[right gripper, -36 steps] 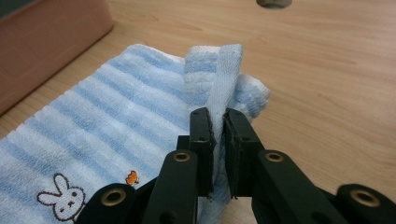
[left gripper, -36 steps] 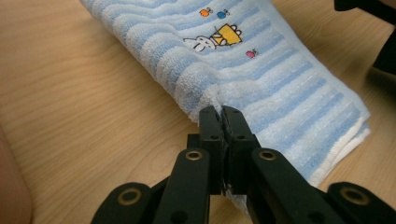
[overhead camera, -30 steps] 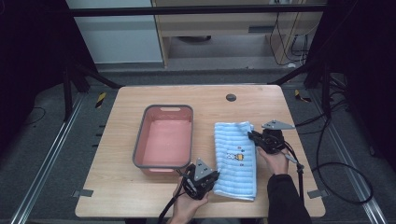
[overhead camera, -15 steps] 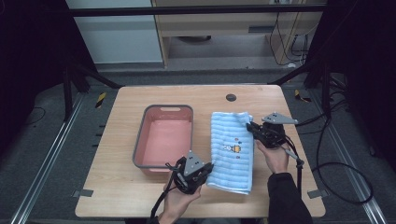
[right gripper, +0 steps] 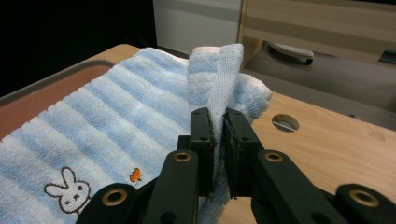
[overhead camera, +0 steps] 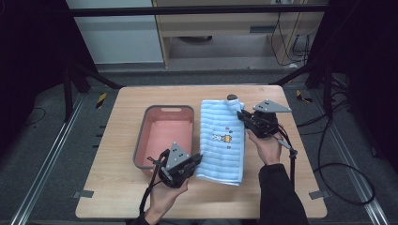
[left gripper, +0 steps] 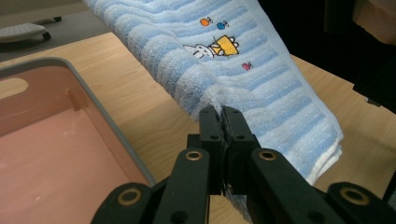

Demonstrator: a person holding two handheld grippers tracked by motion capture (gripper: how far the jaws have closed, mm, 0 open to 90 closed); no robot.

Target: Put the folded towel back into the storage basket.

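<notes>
Here both the left gripper [left gripper: 223, 111] and right gripper [right gripper: 218, 113] have their jaws clamped on the striped towel [overhead camera: 222, 140], beside the pink bin [overhead camera: 164, 133].

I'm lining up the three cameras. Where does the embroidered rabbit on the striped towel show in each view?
High view: the rabbit sits mid-towel, between the two grippers.
Left gripper view: the rabbit is upper centre, above the shut jaws, beside a yellow patch.
Right gripper view: the rabbit is at lower left, left of the jaws.
Shared landmark: the pink bin, beside the blue striped towel in all three.
</notes>
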